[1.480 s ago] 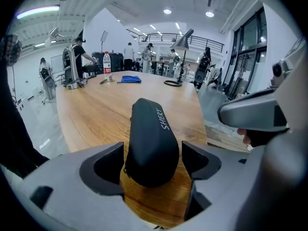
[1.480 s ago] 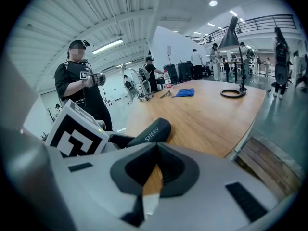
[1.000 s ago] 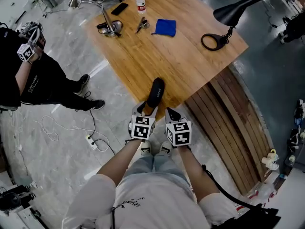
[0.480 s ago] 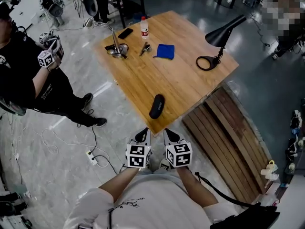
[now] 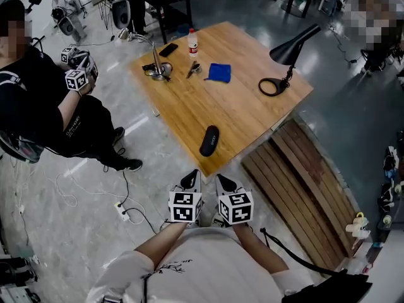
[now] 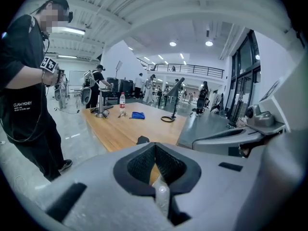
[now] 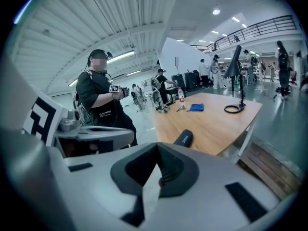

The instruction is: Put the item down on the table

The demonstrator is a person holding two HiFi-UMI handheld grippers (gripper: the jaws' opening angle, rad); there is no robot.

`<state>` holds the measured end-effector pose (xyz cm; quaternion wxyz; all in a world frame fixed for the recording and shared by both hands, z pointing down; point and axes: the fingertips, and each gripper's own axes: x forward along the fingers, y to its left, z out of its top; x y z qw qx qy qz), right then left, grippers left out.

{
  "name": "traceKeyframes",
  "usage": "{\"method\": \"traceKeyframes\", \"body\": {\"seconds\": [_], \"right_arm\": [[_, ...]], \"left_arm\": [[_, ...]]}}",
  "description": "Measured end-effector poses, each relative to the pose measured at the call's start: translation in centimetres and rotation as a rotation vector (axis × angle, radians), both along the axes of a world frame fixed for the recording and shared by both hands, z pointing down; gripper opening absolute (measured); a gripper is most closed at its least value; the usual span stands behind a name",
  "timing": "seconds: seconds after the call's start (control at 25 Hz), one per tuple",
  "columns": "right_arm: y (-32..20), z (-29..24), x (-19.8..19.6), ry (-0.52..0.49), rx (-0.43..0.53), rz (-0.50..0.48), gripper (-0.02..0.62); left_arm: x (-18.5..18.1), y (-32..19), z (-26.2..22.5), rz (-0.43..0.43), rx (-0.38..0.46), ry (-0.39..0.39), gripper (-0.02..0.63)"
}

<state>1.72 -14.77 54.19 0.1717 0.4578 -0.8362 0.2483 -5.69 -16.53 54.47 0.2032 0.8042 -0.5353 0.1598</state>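
Observation:
A black oblong case [image 5: 209, 141] lies flat on the wooden table [image 5: 240, 112], close to its near corner, with nothing touching it. Both grippers hang side by side off the table, near my body. My left gripper [image 5: 189, 180] is shut and empty, well short of the table edge. My right gripper [image 5: 222, 183] is beside it, its pads also together with nothing between them. The left gripper view shows its closed jaws [image 6: 155, 150] pointing at the case [image 6: 142, 140]. In the right gripper view the case [image 7: 183, 138] lies beyond the shut jaws [image 7: 158, 153].
At the table's far end are a black desk lamp [image 5: 291, 46], blue cloth [image 5: 219, 72], water bottle [image 5: 192, 43], phone [image 5: 168, 49], keys [image 5: 193, 69] and a metal stand [image 5: 158, 68]. A person in black [image 5: 57, 112] stands left. Wooden slats [image 5: 303, 182] lie right; cables [image 5: 121, 207] cross the floor.
The left gripper, which was at the case on the table's near edge, has let go and shut. Both grippers have drawn back toward my body; the case stays on the table.

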Motion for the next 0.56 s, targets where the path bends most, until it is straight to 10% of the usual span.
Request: {"method": "traceKeyframes", "body": {"seconds": [0.56], "right_arm": [[0.9,-0.2,-0.2,-0.004,0.018,0.001,0.005]], "left_arm": [[1.0,1.1,-0.6,0.034,0.019,0.0,0.006]]}}
